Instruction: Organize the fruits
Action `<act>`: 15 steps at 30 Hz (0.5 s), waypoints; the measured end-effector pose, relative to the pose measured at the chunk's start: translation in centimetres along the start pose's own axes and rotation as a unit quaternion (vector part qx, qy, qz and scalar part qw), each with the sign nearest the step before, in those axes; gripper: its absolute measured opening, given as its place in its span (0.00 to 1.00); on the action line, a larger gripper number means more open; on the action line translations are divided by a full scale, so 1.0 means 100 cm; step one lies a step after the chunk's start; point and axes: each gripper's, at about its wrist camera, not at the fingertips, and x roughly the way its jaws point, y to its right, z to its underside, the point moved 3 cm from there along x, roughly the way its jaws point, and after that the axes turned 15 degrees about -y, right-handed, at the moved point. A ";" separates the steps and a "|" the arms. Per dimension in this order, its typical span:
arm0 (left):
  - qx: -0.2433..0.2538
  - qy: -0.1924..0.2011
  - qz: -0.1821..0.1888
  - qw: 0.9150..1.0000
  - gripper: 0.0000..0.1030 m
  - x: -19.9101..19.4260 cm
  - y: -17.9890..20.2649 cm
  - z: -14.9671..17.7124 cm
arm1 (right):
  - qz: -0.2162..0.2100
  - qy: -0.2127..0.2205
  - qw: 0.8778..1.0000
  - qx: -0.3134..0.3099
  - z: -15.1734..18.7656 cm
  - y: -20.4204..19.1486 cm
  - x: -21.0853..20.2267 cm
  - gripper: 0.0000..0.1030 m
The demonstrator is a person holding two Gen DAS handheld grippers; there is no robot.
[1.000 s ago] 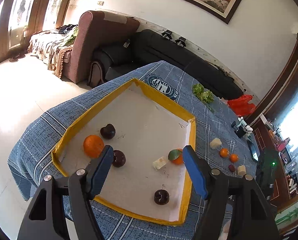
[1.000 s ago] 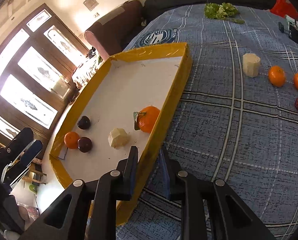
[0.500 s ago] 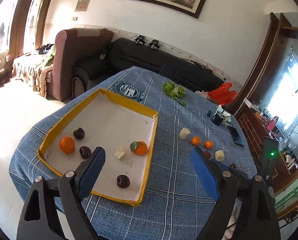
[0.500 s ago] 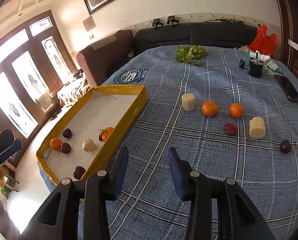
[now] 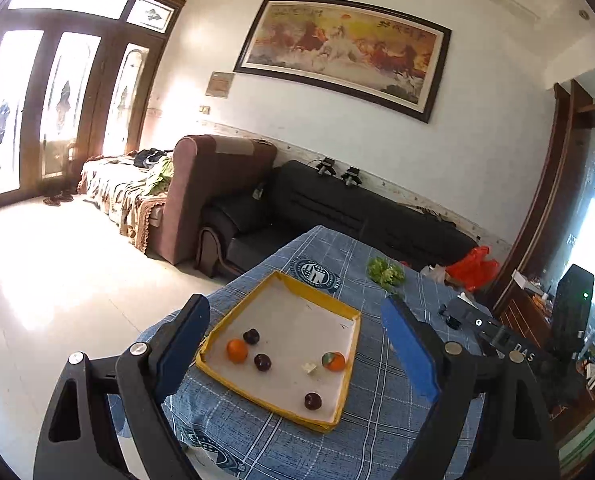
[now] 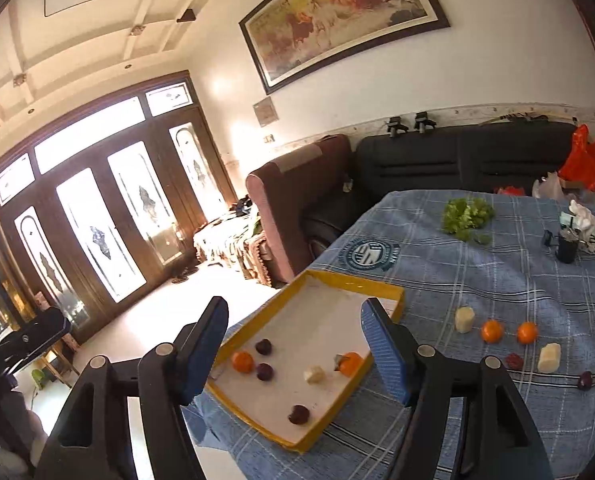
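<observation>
A yellow-rimmed white tray (image 5: 317,300) (image 6: 353,284) lies on the blue plaid tablecloth. It holds two oranges (image 5: 237,351) (image 5: 334,361), three dark plums (image 5: 312,401) and a pale chunk (image 5: 309,368). Loose on the cloth in the right wrist view lie two oranges (image 6: 491,331), two pale chunks (image 6: 464,319), a red fruit (image 6: 513,360) and a dark plum (image 6: 585,380). My left gripper (image 5: 297,344) is open and empty, held high and back from the tray. My right gripper (image 6: 297,354) is open and empty, also high above the table's near edge.
Green leafy vegetable (image 6: 466,216) lies at the far side of the table. A small dark cup (image 6: 566,246) and a phone stand at the right. A brown sofa (image 5: 217,184) and black sofa (image 6: 457,160) stand behind the table. An orange bag (image 6: 583,158) lies far right.
Both grippers have pulled up and back from the tray, so the table looks smaller and the room fills the view. The right gripper's jaws have opened from nearly closed to wide.
</observation>
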 end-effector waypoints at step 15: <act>-0.043 0.028 -0.032 0.998 0.85 -0.021 -0.045 -0.003 | -0.059 0.006 0.997 -0.058 -0.015 -0.061 0.024 0.75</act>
